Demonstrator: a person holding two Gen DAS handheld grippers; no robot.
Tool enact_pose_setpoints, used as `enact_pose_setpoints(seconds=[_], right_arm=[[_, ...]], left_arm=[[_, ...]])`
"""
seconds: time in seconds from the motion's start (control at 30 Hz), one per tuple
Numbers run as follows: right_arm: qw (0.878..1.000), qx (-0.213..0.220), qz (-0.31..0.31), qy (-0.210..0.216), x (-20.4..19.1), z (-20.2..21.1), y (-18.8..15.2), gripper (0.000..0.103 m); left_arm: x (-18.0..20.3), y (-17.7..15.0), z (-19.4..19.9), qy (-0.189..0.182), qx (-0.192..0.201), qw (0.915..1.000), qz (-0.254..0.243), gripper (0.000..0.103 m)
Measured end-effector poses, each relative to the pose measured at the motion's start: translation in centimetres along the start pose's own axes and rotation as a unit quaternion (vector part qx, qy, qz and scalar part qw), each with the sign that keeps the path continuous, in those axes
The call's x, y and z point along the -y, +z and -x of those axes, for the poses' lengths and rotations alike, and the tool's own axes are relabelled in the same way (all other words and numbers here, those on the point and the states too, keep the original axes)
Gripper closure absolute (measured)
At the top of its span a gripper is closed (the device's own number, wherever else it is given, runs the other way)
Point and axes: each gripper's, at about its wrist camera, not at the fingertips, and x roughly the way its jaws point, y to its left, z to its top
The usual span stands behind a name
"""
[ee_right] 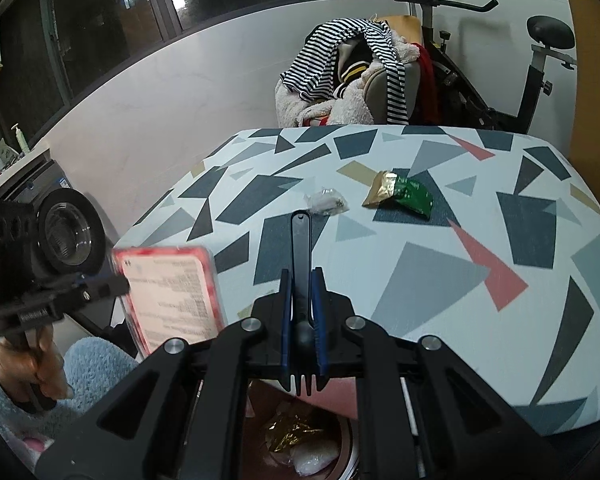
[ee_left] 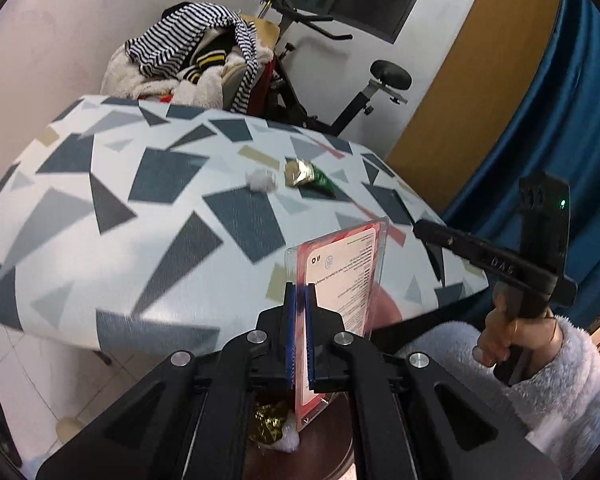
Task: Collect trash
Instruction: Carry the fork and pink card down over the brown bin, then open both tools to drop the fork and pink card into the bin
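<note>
Blue-padded jaws of your left gripper [ee_left: 299,292] clamped the clear plastic card case [ee_left: 340,280]; your right gripper [ee_right: 302,280] pinched a black fork [ee_right: 300,248]. Below them the bin [ee_right: 350,446] already held gold foil [ee_right: 290,434]. Beyond, a green wrapper [ee_right: 400,194] and crumpled plastic [ee_right: 325,201] remained on the surface [ee_right: 440,280].

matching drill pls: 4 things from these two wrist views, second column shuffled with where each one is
Things:
1. red-edged clear card
2. black plastic fork
3. green and gold wrapper
4. striped garment

Places:
A. draped over the chair behind the table
B. clamped in the left gripper
C. lying on the patterned tabletop
D. clamped in the right gripper, tines toward the camera

Pairs: 1-B, 2-D, 3-C, 4-A
</note>
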Motion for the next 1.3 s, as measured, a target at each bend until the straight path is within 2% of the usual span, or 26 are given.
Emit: enact_pose_setpoints(seconds=[0.27,0.37,0.4,0.43,0.5,0.57,0.63,0.83,1.0,1.3], right_arm=[[1.0,-0.009,-0.002,-0.004,0.0,0.7,-1.5,0.089],[1.0,-0.014,-0.005,-0.003,0.1,0.5,-1.9,0.089],[1.0,-0.015,-0.005,-0.003,0.1,0.4,-2.1,0.089],[1.0,-0.015,-0.005,-0.002,0.2,0.4,-2.2,0.089],[1.0,-0.017,-0.005,0.0,0.2,0.3,-2.5,0.089],[1.0,-0.021,-0.004,0.003,0.1,-0.1,-3.0,0.089],[1.0,-0.029,0.002,0.004,-0.2,-0.6,-3.6,0.089],[0.998,-0.05,0.017,0.02,-1.4,-1.7,-5.2,0.089],[0.996,-0.072,0.031,0.033,-2.5,-2.7,-6.6,0.089],[0.987,-0.126,0.09,0.039,-5.7,-5.0,-9.4,0.089]], left_arm=[[-0.2,-2.1,-1.3,0.003,-0.019,0.9998,0.001,0.098],[-0.5,-2.5,-2.3,-0.012,-0.031,0.9994,0.007,0.093],[-0.4,-2.6,-2.4,-0.012,-0.03,0.9995,0.006,0.082],[-0.4,-2.6,-2.4,-0.007,-0.026,0.9996,0.001,0.066],[-0.1,-2.6,-2.1,-0.003,-0.014,0.9998,-0.01,0.054],[0.0,-2.4,-1.8,0.0,-0.009,0.9998,-0.019,0.048],[0.1,-2.2,-1.6,0.008,-0.006,0.9996,-0.027,0.035],[-0.5,-2.2,-0.9,0.026,-0.004,0.9989,-0.038,0.014],[-1.1,-2.7,-0.5,0.041,-0.008,0.9982,-0.044,0.006],[-1.7,-4.2,-0.2,0.056,0.004,0.9972,-0.049,0.006]])
